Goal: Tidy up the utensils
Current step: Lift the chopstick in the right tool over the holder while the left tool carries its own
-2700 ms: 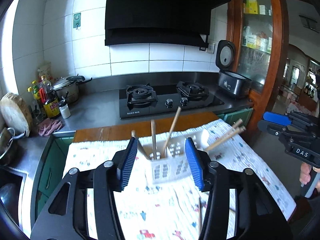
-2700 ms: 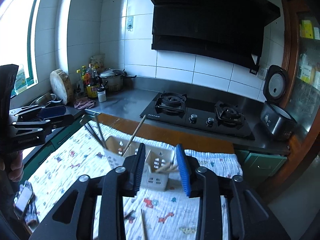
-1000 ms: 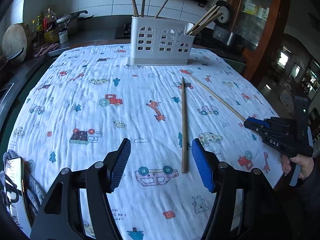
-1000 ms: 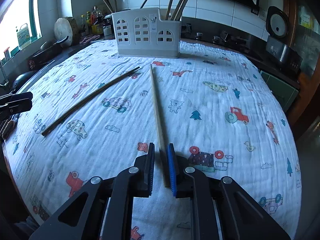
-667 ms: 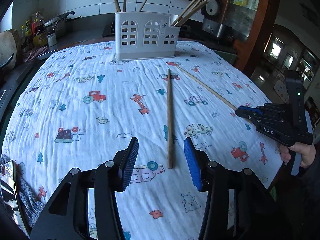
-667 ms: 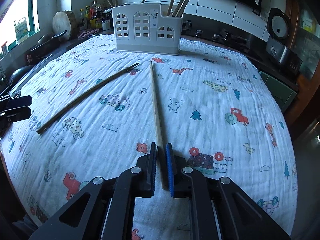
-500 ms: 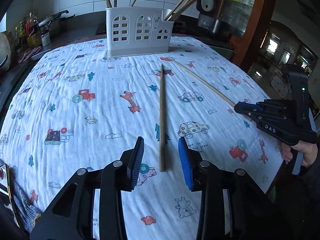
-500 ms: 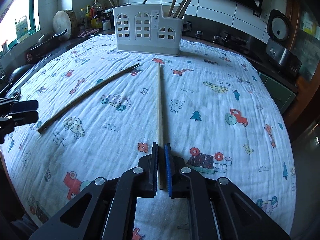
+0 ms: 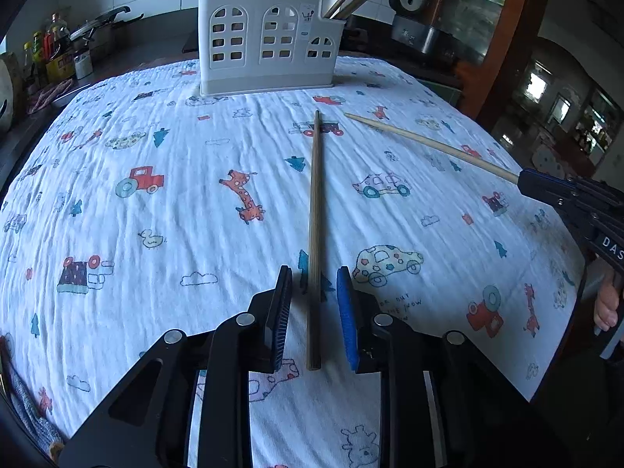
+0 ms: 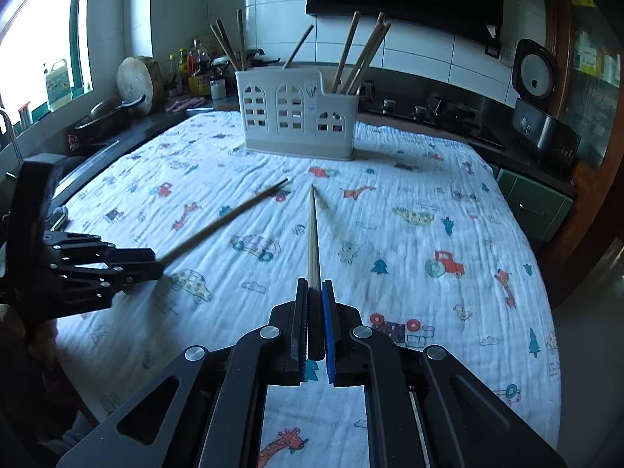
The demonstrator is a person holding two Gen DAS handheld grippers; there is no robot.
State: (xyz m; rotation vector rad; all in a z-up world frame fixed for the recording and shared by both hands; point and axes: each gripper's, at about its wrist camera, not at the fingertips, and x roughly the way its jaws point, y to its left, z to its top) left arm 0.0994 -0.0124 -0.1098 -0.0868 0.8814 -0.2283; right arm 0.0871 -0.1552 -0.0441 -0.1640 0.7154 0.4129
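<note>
A white slotted utensil holder (image 9: 267, 41) (image 10: 298, 115) with several chopsticks in it stands at the far side of the printed cloth. My left gripper (image 9: 314, 279) is open, its jaws on either side of the near end of a dark wooden chopstick (image 9: 315, 210) that lies on the cloth. My right gripper (image 10: 314, 290) is shut on a pale chopstick (image 10: 312, 230) and holds it lifted, tip toward the holder. In the left wrist view the right gripper (image 9: 524, 181) holds this pale chopstick (image 9: 429, 144). In the right wrist view the left gripper (image 10: 154, 265) sits at the dark chopstick (image 10: 230, 218).
The cartoon-print cloth (image 9: 156, 202) covers the table. Behind it are a counter with bottles (image 10: 191, 74), a pot (image 9: 101, 33), a gas hob (image 10: 429, 107), a rice cooker (image 10: 536, 93) and a round chopping board (image 10: 138, 82). A cabinet (image 9: 487, 7) stands at right.
Both grippers came down from above the holder to the near side of the cloth. My right gripper shut on the pale chopstick and lifted it. My left jaws narrowed around the dark chopstick.
</note>
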